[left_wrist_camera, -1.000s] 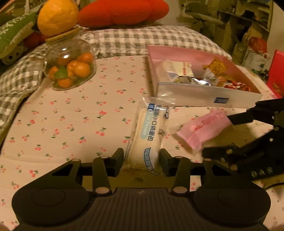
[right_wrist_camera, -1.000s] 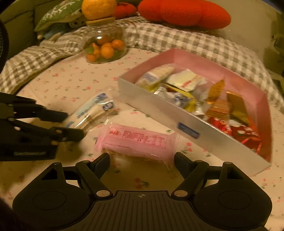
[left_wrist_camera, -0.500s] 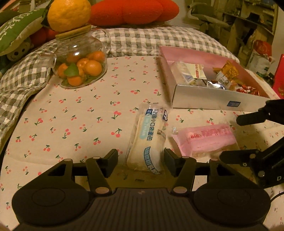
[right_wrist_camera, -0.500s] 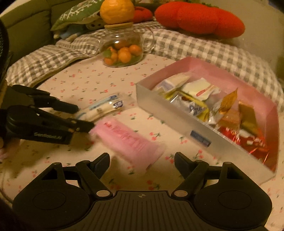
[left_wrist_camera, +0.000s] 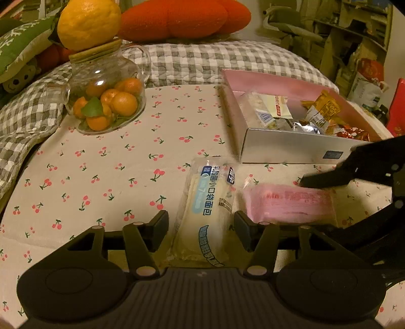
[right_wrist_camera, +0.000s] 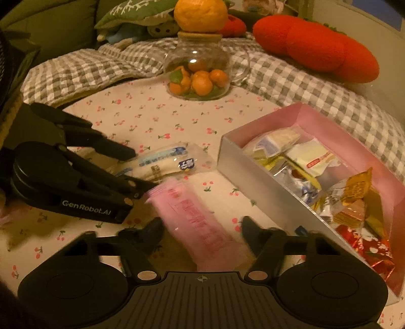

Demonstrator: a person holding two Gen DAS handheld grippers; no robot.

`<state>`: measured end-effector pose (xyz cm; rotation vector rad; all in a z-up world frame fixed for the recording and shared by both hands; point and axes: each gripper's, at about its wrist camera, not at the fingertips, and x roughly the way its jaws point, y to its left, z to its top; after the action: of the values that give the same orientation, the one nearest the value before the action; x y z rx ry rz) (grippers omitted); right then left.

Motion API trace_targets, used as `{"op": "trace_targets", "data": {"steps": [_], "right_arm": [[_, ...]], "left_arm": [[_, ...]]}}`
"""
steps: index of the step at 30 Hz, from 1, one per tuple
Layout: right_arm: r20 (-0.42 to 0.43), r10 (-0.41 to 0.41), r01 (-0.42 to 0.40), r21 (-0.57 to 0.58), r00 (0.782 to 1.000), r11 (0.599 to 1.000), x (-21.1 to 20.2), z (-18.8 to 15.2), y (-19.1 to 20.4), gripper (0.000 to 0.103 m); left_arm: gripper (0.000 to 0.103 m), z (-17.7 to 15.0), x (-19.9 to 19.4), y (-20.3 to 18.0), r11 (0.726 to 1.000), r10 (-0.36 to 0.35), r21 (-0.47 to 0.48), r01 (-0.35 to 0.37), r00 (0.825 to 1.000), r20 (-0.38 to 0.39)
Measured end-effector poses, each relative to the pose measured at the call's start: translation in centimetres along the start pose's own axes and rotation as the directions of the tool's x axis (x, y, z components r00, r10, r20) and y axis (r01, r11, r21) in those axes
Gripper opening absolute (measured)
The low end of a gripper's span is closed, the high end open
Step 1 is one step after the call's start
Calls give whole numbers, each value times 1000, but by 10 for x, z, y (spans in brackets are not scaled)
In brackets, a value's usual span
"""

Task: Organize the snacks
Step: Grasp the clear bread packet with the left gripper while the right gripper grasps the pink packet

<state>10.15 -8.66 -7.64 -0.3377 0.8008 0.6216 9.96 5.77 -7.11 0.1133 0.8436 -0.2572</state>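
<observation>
A white and blue bread packet (left_wrist_camera: 206, 212) lies on the cherry-print cloth between the fingers of my open left gripper (left_wrist_camera: 201, 229); it also shows in the right wrist view (right_wrist_camera: 162, 162). A pink snack packet (right_wrist_camera: 200, 225) lies between the fingers of my open right gripper (right_wrist_camera: 200, 234), blurred; it also shows in the left wrist view (left_wrist_camera: 288, 205). A pink box with a silver front (right_wrist_camera: 255, 177), also in the left wrist view (left_wrist_camera: 291, 149), holds several wrapped snacks.
A glass jar of small oranges (left_wrist_camera: 106, 101) with a big orange on its lid stands at the back left. A grey checked blanket (left_wrist_camera: 215, 60) and red cushions (left_wrist_camera: 182, 20) border the cloth. The two grippers sit close side by side.
Both grippers drew back and the view widened. The pink packet turned from crosswise to lengthwise between the right fingers. The left fingers, close on the bread packet before, now stand wider apart.
</observation>
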Motion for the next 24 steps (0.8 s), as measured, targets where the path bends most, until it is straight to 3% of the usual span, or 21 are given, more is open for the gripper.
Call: {"op": "trace_targets", "data": {"steps": [3,9,24], "right_arm": [[2,22,-22,-1,1000,1000,-2,-1,2,31],[-12,9,-9,15,1000,1000,-9,-5,7,31],[-16,-23,26,212,1000,977,-53,-32,-19,31]], "left_arm": [[37,0,-2,2,1000,-5,-5,5,1000,2],[31,-3,-8,5,999,-16,-36,16,1000,0],[29,-2,-28,5,991,-77,-108,76,997,-3]]}}
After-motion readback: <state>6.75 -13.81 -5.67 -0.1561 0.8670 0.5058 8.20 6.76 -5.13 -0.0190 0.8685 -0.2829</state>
